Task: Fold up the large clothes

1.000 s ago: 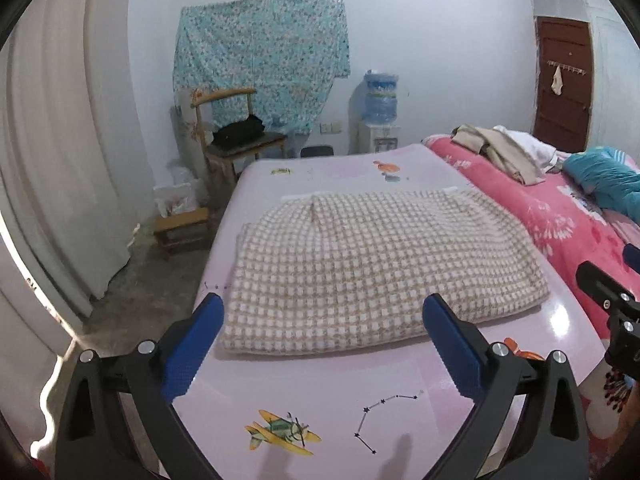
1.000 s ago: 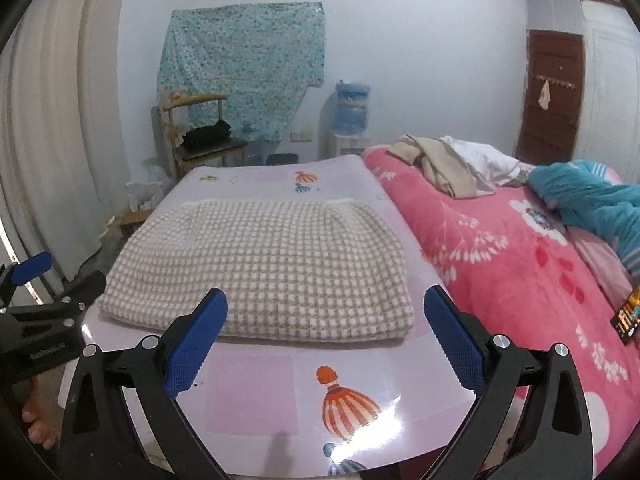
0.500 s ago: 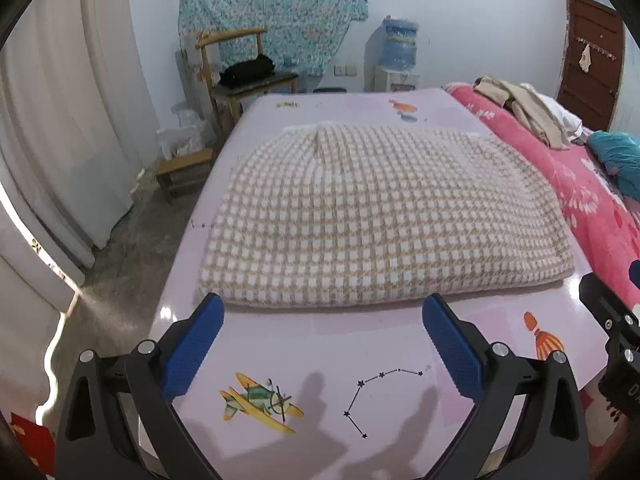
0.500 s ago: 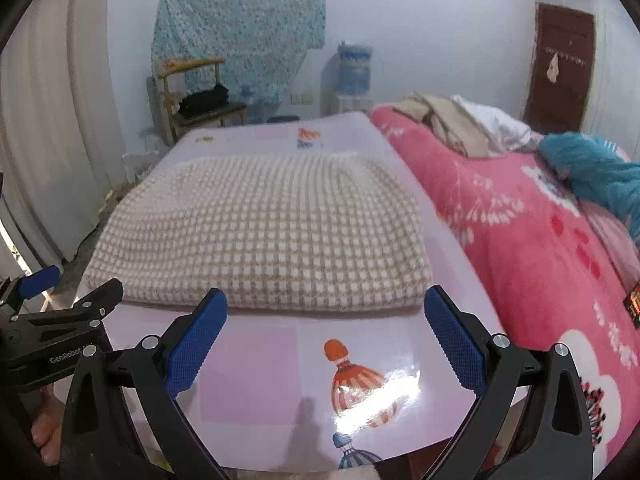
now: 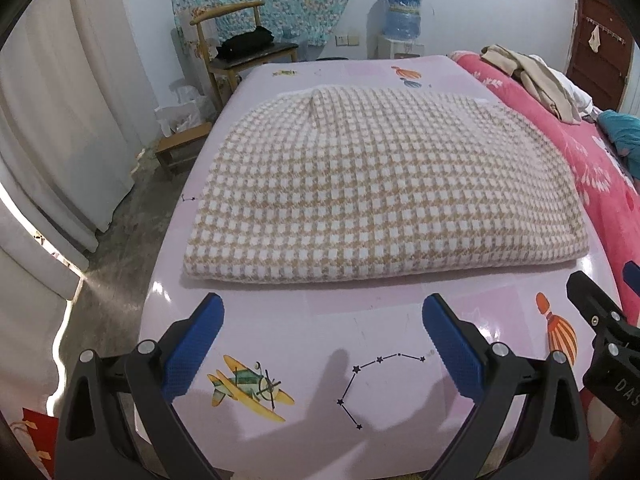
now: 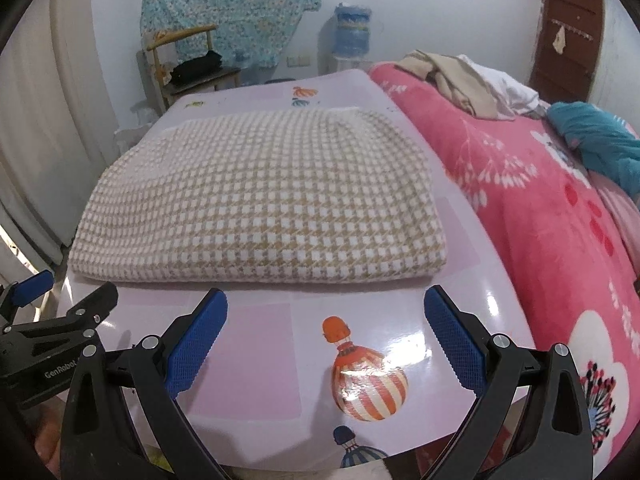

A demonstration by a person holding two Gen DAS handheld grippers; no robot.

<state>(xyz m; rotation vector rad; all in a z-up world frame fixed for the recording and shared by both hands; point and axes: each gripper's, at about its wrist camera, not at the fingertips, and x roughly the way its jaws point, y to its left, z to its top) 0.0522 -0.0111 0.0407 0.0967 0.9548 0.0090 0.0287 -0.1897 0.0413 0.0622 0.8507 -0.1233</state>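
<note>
A beige and white checked garment point(image 5: 380, 188) lies folded into a thick rectangle on the pink table point(image 5: 304, 344), its near folded edge facing me. It also fills the middle of the right wrist view point(image 6: 260, 208). My left gripper point(image 5: 322, 318) hovers open just short of that near edge, towards its left half, with nothing between its blue pads. My right gripper point(image 6: 326, 314) is open too, close to the near edge at the right half. Each gripper shows at the edge of the other's view.
A pink flowered bed point(image 6: 560, 216) runs along the table's right side, with a beige and white clothes pile point(image 6: 460, 76) and a teal cloth point(image 6: 596, 148). A wooden chair point(image 5: 240, 52), a water dispenser point(image 5: 400, 20) and curtains point(image 5: 60, 100) stand behind and to the left.
Both grippers have moved forward and down towards the near edge of the folded garment, which now looks larger. Both have stayed open. The garment has not moved.
</note>
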